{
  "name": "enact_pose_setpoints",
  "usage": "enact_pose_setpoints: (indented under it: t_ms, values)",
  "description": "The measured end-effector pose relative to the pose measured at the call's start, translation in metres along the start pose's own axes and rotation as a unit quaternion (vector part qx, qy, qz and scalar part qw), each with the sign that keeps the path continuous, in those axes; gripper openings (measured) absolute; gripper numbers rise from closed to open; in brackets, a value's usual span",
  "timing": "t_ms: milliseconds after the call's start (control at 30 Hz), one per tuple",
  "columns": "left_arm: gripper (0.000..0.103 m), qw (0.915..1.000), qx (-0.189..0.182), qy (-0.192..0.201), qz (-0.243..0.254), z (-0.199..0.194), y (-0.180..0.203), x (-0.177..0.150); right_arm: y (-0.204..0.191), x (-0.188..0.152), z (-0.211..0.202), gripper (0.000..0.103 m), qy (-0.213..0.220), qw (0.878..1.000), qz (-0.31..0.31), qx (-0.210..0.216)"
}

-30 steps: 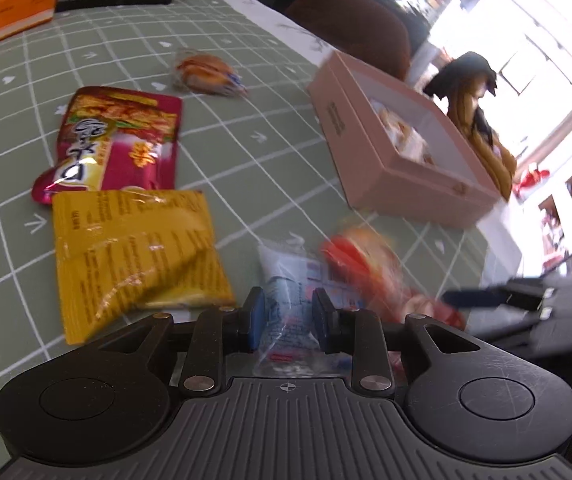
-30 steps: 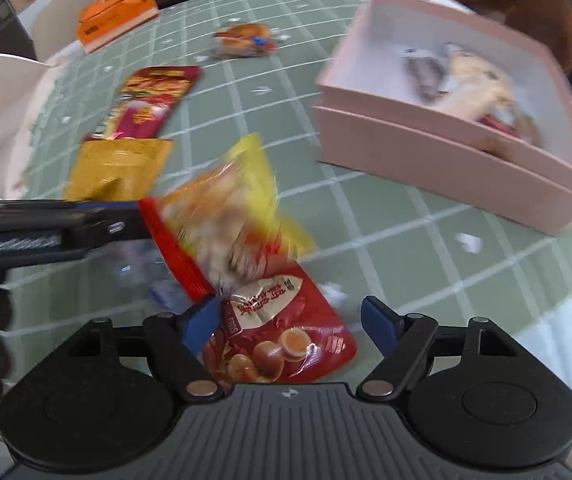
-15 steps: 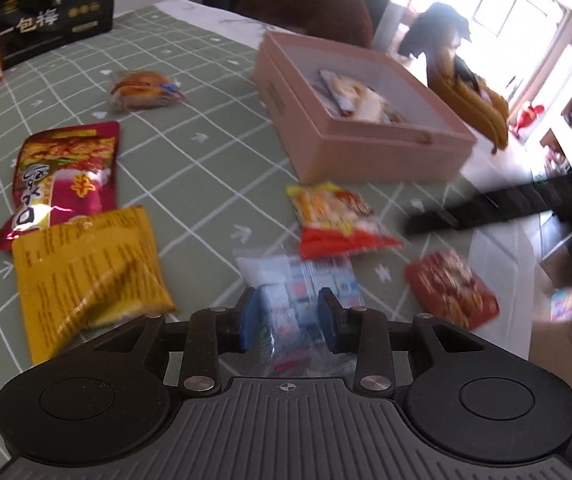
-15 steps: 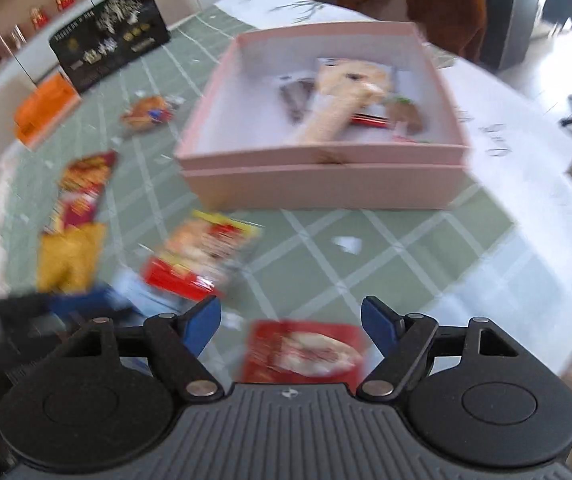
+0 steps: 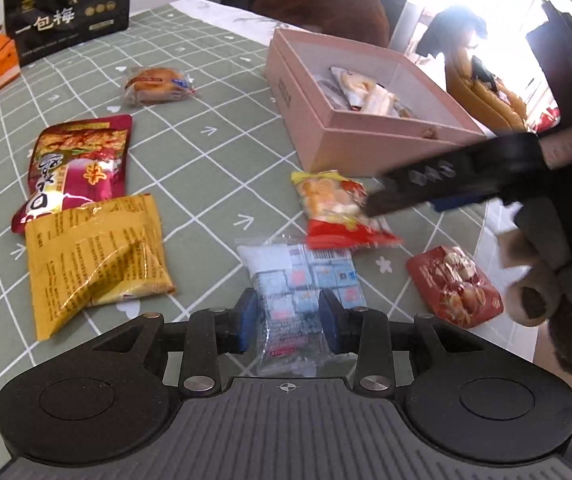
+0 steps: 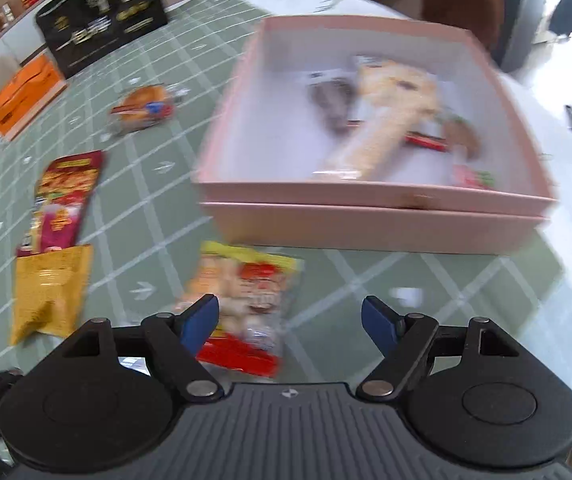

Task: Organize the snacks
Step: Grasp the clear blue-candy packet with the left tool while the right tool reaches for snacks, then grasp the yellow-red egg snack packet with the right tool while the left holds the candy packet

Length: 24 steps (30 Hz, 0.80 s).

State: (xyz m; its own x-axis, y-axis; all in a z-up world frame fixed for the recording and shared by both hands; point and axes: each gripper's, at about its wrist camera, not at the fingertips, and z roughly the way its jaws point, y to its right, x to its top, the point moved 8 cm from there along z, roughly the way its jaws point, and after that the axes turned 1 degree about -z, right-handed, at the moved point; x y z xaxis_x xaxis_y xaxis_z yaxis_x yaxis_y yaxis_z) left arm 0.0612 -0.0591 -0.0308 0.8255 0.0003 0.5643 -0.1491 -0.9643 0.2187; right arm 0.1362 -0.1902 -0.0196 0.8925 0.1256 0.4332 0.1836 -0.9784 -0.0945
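The left gripper [image 5: 287, 322] is partly closed, its blue pads at either side of a clear candy bag [image 5: 299, 280] lying on the green tablecloth [image 5: 214, 168]; whether they pinch it is hard to tell. The right gripper [image 6: 289, 322] is spread wide and empty above a yellow-and-red snack pack [image 6: 246, 304], near the pink box [image 6: 373, 216]. A black bag [image 5: 68, 12] reads "一包梅".

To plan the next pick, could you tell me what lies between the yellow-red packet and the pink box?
Only bare tablecloth: in both views the yellow-red packet lies just short of the pink box.
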Motion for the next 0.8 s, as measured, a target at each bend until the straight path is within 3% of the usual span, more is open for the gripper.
enact_pose_setpoints:
  t_ms: [200, 300, 400, 533, 600, 800]
  values:
    - [0.038, 0.999, 0.002, 0.042, -0.015, -0.014, 0.0, 0.015, 0.057, -0.016, -0.001, 0.078, -0.007, 0.998, 0.028, -0.052]
    - [0.038, 0.997, -0.02, 0.054, 0.052, -0.02, 0.03, 0.019, 0.074, -0.027, -0.01, 0.079, 0.0, 0.998, 0.038, -0.043]
    - [0.038, 0.9879, -0.06, 0.043, 0.136, -0.013, 0.072, 0.014, 0.087, -0.036, -0.021, 0.079, 0.008, 0.998, 0.052, -0.023]
    - [0.039, 0.9781, -0.097, 0.015, 0.183, 0.002, 0.11, 0.009, 0.102, -0.041, -0.043, 0.079, 0.031, 0.997, 0.062, -0.023]
    - [0.039, 0.9805, -0.094, 0.015, 0.172, 0.003, 0.11, 0.012, 0.107, -0.044, -0.055, 0.079, 0.041, 0.997, 0.066, -0.017]
    - [0.037, 0.9966, -0.012, 0.037, 0.073, -0.006, 0.053, 0.018, 0.091, -0.042, -0.056, 0.079, 0.03, 0.996, 0.079, 0.031]
